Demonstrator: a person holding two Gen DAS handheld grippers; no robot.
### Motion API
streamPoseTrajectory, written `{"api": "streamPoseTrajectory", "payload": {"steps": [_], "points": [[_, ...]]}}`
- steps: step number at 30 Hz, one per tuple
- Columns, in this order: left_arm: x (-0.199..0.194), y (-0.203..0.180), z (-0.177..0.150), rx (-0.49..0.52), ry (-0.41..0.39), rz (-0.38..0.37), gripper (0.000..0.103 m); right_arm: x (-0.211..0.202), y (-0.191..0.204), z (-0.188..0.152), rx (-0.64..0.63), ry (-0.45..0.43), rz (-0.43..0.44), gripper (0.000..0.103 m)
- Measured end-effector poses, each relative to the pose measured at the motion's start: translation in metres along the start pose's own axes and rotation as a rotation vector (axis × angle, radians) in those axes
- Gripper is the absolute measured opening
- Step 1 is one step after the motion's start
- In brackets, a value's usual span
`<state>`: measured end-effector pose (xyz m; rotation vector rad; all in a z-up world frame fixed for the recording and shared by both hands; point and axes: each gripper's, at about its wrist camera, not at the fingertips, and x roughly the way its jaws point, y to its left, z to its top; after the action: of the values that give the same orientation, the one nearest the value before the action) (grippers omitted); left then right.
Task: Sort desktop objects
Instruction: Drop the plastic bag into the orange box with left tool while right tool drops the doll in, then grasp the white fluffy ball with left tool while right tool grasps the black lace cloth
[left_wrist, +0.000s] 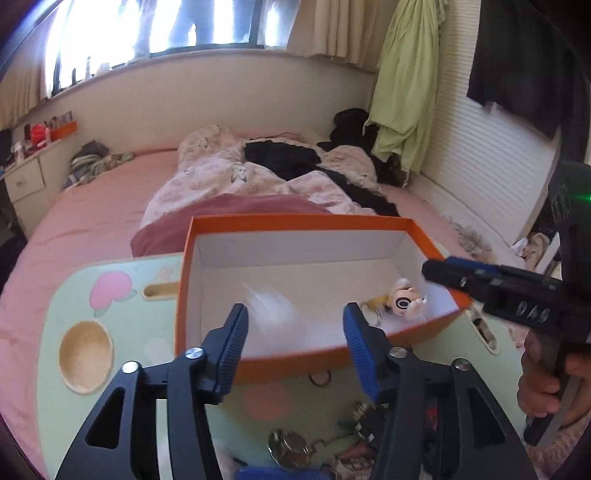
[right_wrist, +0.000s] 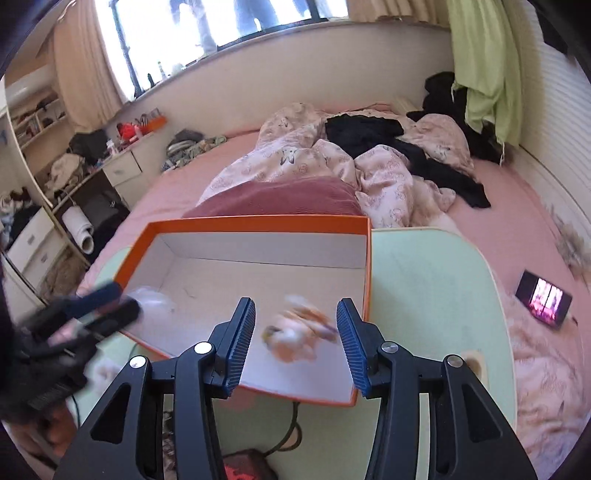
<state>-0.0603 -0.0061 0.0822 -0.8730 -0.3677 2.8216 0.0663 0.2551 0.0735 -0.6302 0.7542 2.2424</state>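
Note:
An orange box with a white inside stands on a pale green lap table. My left gripper is open over the box's near wall; a blurred white fluffy thing is between and beyond its fingers, inside the box. A small toy figure keychain lies in the box's right corner. My right gripper is open above the box, with the blurred toy figure below its fingers. It also shows in the left wrist view.
Keys, rings and small clutter lie on the table's near side. The table has a round cup recess. A bed with pink quilt and dark clothes is behind. A lit phone lies on the bed at right.

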Motion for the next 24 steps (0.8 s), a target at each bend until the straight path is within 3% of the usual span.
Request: {"api": "streamPoseTrajectory", "payload": {"steps": [3,6,12,16,18,20,21,24], "points": [[-0.029,0.003,-0.021,0.02,-0.055,0.02,0.075,-0.04,0.004,-0.016,-0.043,-0.075,0.041,0.065],[-0.063,0.009,-0.045,0.051,-0.098,0.054,0.087,-0.07,0.014,-0.041,-0.112,-0.063,0.122,0.078],[-0.093,0.032,-0.102,-0.028,-0.038,0.064,0.093,-0.074,0.033,-0.13,-0.205,0.153,0.199,0.079],[-0.079,0.052,-0.131,-0.137,0.044,0.019,0.093,-0.043,0.034,-0.146,-0.169,0.295,0.205,0.079],[-0.072,0.056,-0.132,-0.167,0.065,0.008,0.093,-0.038,0.04,-0.148,-0.198,0.302,0.227,0.08],[-0.072,0.056,-0.134,-0.17,0.059,0.003,0.093,-0.036,0.047,-0.151,-0.242,0.297,0.241,0.061],[-0.073,0.056,-0.134,-0.168,0.054,0.004,0.093,-0.036,0.05,-0.153,-0.254,0.299,0.249,0.042],[-0.075,0.057,-0.134,-0.17,0.045,0.011,0.093,-0.044,0.045,-0.157,-0.232,0.263,0.254,0.034]]}}
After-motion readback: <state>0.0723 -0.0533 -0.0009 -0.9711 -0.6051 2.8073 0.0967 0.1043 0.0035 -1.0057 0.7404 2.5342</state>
